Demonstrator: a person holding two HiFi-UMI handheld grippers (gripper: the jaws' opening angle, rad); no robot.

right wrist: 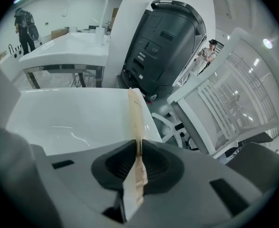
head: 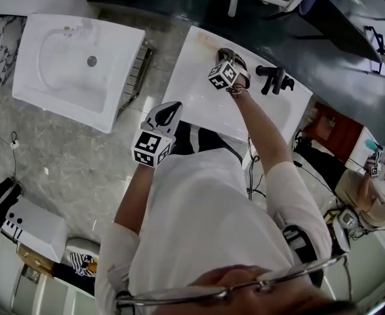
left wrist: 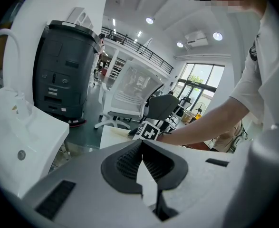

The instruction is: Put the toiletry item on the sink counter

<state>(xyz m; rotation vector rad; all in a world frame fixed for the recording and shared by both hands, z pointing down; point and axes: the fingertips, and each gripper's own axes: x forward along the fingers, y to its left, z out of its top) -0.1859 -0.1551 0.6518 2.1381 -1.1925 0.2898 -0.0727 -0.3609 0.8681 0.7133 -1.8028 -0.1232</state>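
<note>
The toiletry item is a thin, flat tan packet (right wrist: 135, 122). It stands on edge between the pads of my right gripper (right wrist: 138, 144), which is shut on it. Its far end reaches over the back corner of the white sink counter (right wrist: 72, 118). In the head view my right gripper (head: 230, 58) hovers over the far rim of that sink (head: 192, 94), beside the black faucet (head: 274, 77). My left gripper (head: 171, 108) hangs at the sink's near left edge. In the left gripper view its jaws (left wrist: 142, 144) are shut with nothing between them.
A second white sink (head: 74, 64) stands to the left on the grey marble floor. A large dark grey machine (right wrist: 165, 46) and a white chair (right wrist: 234, 99) stand behind the counter. Other people are at the far right (head: 366, 189) and in the background (right wrist: 24, 25).
</note>
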